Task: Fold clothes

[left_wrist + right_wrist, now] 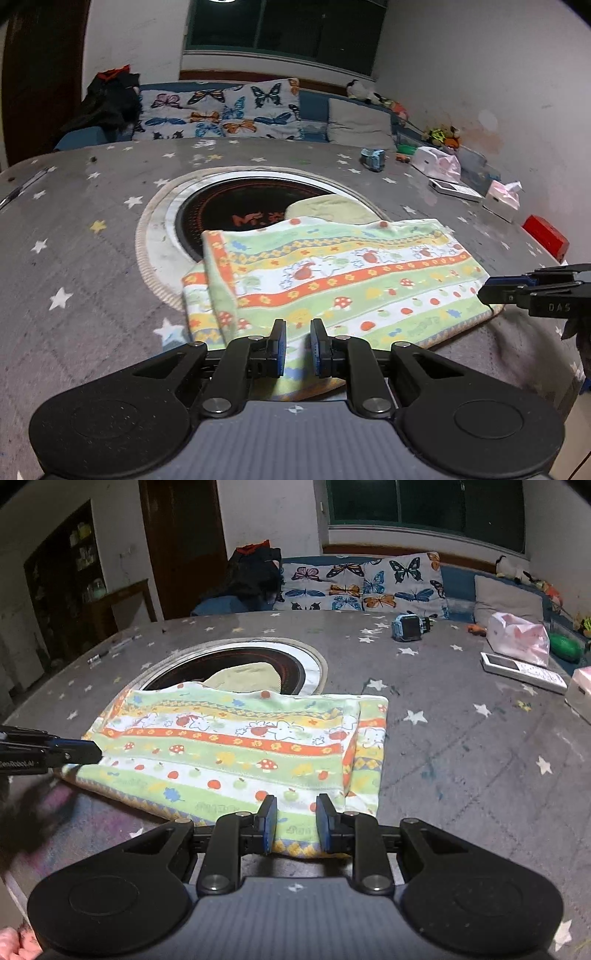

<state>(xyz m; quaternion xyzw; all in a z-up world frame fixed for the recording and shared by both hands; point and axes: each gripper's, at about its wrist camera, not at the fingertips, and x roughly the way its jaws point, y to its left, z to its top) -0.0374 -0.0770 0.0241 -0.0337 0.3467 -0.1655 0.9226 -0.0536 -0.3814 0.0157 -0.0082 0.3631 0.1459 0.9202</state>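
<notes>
A folded towel [332, 273] with orange, green and white stripes, mushrooms and apples lies flat on the grey starred table [92, 266]. Its far edge overlaps the round black cooktop [221, 206]. My left gripper [298, 325] hangs open over the towel's near edge, and the cloth shows through the gap between its blue pads. My right gripper [297, 801] is open too, above the near edge of the towel [236, 749] by its folded right end. Each gripper shows side-on in the other's view, the right gripper [487, 291] and the left gripper [92, 753] at opposite towel corners.
A pale yellow cloth [325, 210] lies on the cooktop behind the towel. Far right on the table are a blue toy watch [408, 627], pink tissue packs [517, 638], a white remote [524, 672] and a red box [546, 236]. A butterfly cushion [221, 110] lies on the sofa beyond.
</notes>
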